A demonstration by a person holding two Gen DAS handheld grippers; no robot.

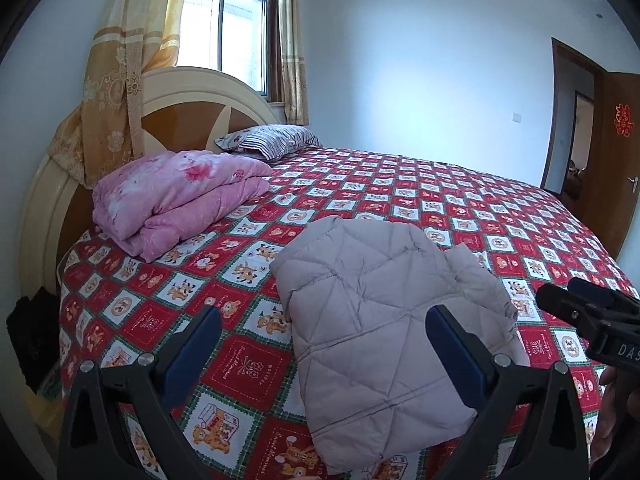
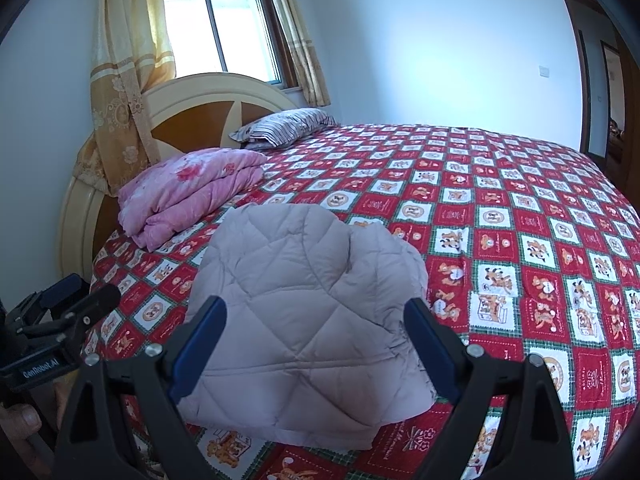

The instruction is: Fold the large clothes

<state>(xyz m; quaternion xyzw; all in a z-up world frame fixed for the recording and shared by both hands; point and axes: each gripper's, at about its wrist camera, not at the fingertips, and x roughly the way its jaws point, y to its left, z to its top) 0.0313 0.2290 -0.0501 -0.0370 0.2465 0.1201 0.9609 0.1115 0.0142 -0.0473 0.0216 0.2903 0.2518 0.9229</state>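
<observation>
A pale lilac quilted jacket (image 1: 384, 320) lies folded into a compact stack near the front edge of the bed; it also shows in the right wrist view (image 2: 304, 320). My left gripper (image 1: 324, 316) is open and empty, held above and just before the jacket's left part. My right gripper (image 2: 316, 308) is open and empty, held above the jacket's near half. Neither touches the cloth. The right gripper's body (image 1: 592, 316) shows at the right edge of the left wrist view, and the left gripper's body (image 2: 60, 316) shows at the left edge of the right wrist view.
The bed has a red checked cartoon-print cover (image 1: 460, 200). A folded pink quilt (image 1: 176, 196) lies at the head end on the left, a striped pillow (image 1: 272, 140) behind it. A cream headboard (image 1: 188, 92), curtains and a window stand behind. An open brown door (image 1: 616, 152) is far right.
</observation>
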